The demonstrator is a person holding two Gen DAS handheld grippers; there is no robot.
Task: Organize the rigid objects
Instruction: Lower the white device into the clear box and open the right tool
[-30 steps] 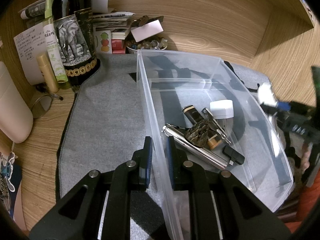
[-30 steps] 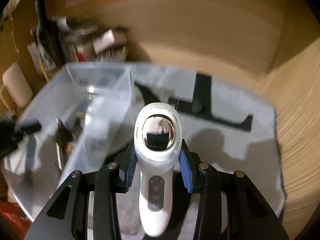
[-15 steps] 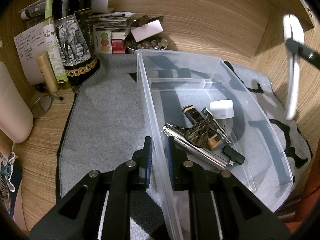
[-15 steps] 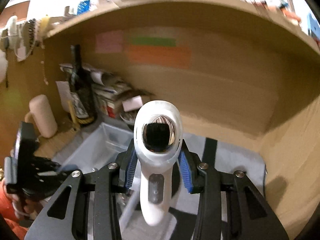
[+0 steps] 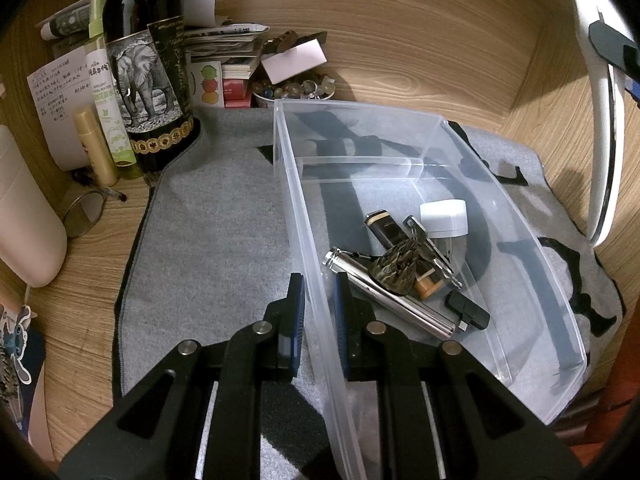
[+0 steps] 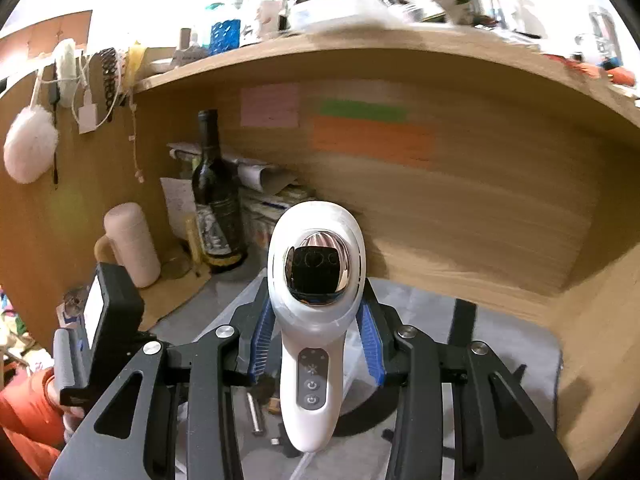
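My left gripper [image 5: 318, 304] is shut on the left wall of a clear plastic bin [image 5: 532, 236] that rests on a grey mat [image 5: 216, 232]. In the bin lie a silver metal tube [image 5: 392, 298], keys [image 5: 430, 246], a white charger [image 5: 444, 218] and a small black piece [image 5: 468, 312]. My right gripper [image 6: 316, 330] is shut on a white handheld device [image 6: 316, 304] with a mirror-like head, held high above the bin. The device also shows at the right edge of the left wrist view [image 5: 604, 120].
A dark wine bottle [image 5: 150, 68], a green spray bottle [image 5: 108, 104], papers and a bowl of beads [image 5: 296, 90] crowd the back left. A pale cylinder [image 5: 24, 220] stands at the left. Wooden walls enclose the desk nook; a shelf [image 6: 360, 52] runs overhead.
My right gripper has risen with the white device, from low over the mat to high above the bin, tilting upward. My left gripper has stayed on the bin wall.
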